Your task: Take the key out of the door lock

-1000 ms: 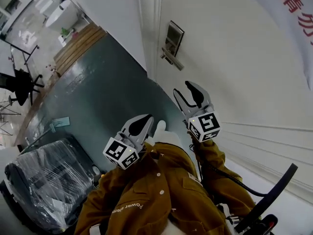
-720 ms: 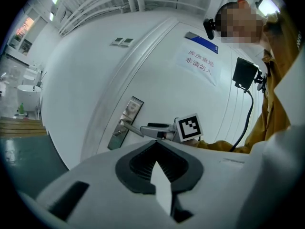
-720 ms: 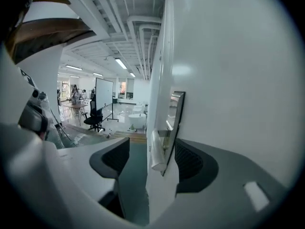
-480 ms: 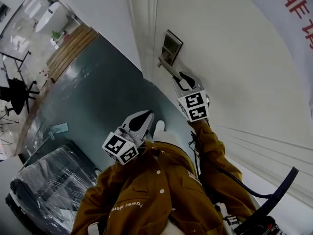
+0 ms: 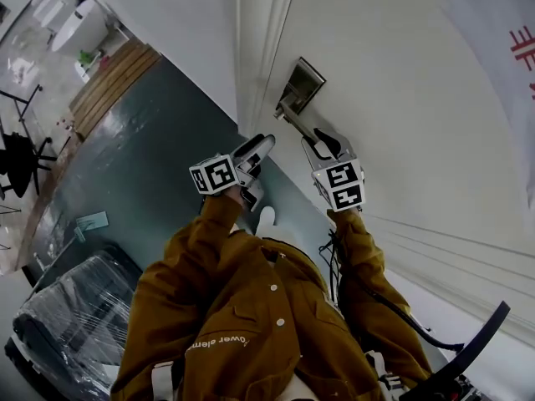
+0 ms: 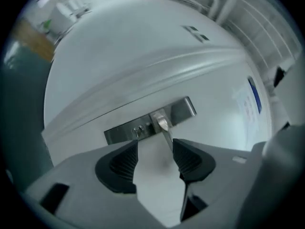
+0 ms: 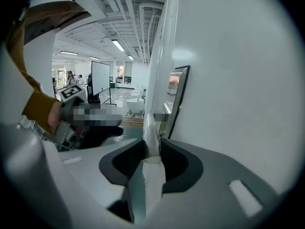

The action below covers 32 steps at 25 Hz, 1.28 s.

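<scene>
1. Head view: our right gripper is clamped on the door handle, its jaws having just been closing onto it. Our left gripper sits at 9 o'clock of it, aimed at the lock plate up at 1 o'clock. The key is too small to pick out here.
2. Left gripper view: these jaws have just been opening and stand wide apart, with only bare door between them. The key sits in the plate at 11 o'clock of the gap, just left of the handle's root. We judge it best to shift towards 11 o'clock until the key head centres between the pads, keep clear of the handle, grip squarely, then draw straight out without twisting.
3. Right gripper view: the pads pinch the handle at 12 o'clock. We should hold it steady so the door does not swing.
</scene>
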{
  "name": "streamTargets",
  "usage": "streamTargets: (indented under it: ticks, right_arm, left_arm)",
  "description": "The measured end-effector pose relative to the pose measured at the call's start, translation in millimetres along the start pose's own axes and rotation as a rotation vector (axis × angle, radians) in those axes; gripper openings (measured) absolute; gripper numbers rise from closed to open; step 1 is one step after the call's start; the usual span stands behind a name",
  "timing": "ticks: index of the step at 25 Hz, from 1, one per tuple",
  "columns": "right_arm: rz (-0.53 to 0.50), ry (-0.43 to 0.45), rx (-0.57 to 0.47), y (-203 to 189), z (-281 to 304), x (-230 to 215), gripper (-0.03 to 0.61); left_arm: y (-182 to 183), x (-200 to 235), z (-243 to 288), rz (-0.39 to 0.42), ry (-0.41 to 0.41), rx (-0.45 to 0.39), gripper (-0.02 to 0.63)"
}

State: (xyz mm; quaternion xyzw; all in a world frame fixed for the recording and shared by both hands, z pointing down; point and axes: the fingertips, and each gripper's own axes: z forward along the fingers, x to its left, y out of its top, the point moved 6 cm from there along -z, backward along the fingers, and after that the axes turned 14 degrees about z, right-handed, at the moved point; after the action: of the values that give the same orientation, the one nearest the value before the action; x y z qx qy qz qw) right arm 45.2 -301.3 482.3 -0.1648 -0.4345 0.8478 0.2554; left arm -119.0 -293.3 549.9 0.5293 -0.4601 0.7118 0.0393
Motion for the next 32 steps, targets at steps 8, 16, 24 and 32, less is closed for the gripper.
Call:
streamTargets:
  ticks: [8,16,24,32]
  right_arm:
    - [0.017,-0.025,0.033,2.3,2.2,2.0,0.133]
    - [0.002,-0.047,0.039,2.6,3.3,2.8,0.135]
    - [0.006,-0.052,0.042,2.1,2.5,1.5,0.135]
    - [0.006,-0.057,0.044,2.1,2.6,2.9,0.135]
  left_arm:
    - [5.2,58.3,67.5,-0.253,-0.023,-0.054,0.201]
    - [1.2,61.0,83.1,-0.289,-0.084,-0.072,0.061]
    - [-1.0,61.2,84.3,-0.399,-0.154,-0.074,0.025]
    - [10.3,29.8,36.2,-0.369,-0.256,-0.035,0.020]
